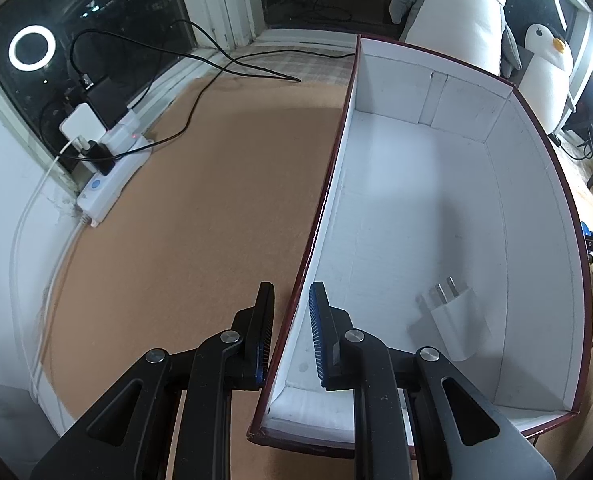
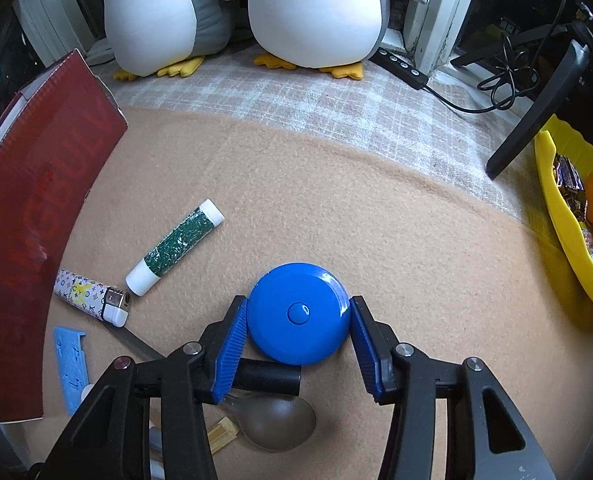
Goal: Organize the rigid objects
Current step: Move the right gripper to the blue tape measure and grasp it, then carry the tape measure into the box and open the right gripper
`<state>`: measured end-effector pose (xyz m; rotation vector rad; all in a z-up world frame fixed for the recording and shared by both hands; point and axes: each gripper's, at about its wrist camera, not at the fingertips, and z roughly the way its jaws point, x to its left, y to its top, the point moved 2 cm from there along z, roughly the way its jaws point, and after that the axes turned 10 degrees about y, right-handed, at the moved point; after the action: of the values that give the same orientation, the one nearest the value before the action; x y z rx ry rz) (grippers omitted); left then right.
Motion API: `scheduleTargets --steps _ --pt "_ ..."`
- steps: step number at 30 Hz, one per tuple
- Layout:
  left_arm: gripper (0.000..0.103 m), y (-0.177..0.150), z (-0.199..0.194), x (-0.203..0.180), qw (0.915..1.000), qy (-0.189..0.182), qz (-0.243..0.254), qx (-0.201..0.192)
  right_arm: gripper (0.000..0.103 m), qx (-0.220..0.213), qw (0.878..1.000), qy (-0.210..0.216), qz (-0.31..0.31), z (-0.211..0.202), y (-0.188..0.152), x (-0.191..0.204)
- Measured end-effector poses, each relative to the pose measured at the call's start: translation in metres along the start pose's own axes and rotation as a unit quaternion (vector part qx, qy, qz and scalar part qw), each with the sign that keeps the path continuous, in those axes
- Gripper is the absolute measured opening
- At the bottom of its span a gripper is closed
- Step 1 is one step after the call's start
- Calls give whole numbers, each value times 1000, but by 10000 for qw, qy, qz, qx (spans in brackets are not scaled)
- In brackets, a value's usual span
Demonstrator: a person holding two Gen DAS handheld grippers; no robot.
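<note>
A red box with a white lining [image 1: 416,184] stands open in the left wrist view, and a white charger plug [image 1: 456,320] lies in its near right corner. My left gripper [image 1: 292,308] straddles the box's left wall, one finger outside and one inside, shut on that wall. In the right wrist view a round blue tape measure [image 2: 296,312] lies on the tan cloth. My right gripper [image 2: 296,320] has a blue pad against each side of it. To the left lie a green and white tube [image 2: 176,246], a patterned lighter [image 2: 92,298] and a blue ruler piece [image 2: 70,364].
The box's red outer side [image 2: 36,220] stands at the far left. A spoon [image 2: 276,420] and a black cylinder [image 2: 268,376] lie under the right gripper. A yellow tray [image 2: 564,220] with oranges sits at the right. Plush penguins [image 2: 316,12] stand behind; a power strip [image 1: 112,176] with cables lies by the window.
</note>
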<state>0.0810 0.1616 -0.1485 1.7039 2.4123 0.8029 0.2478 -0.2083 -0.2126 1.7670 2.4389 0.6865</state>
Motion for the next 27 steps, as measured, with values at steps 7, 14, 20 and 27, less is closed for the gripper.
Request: scheduleTargets --steps 7,14,20,27 --pt "15 0 0 3 9999 -97 -41 -54 46 -252 9996 -100 15 -23 2 11" --pt "10 -1 0 7 9996 -194 -84 -172 46 -647 9974 145 -265 -66 9 58" --pt "9 -2 0 9 9991 -320 -126 -262 46 -879 9924 463 -720 -96 14 119" --pt "8 -2 -2 11 9982 -466 -132 -341 46 -904 9863 691 -1197 -105 11 183"
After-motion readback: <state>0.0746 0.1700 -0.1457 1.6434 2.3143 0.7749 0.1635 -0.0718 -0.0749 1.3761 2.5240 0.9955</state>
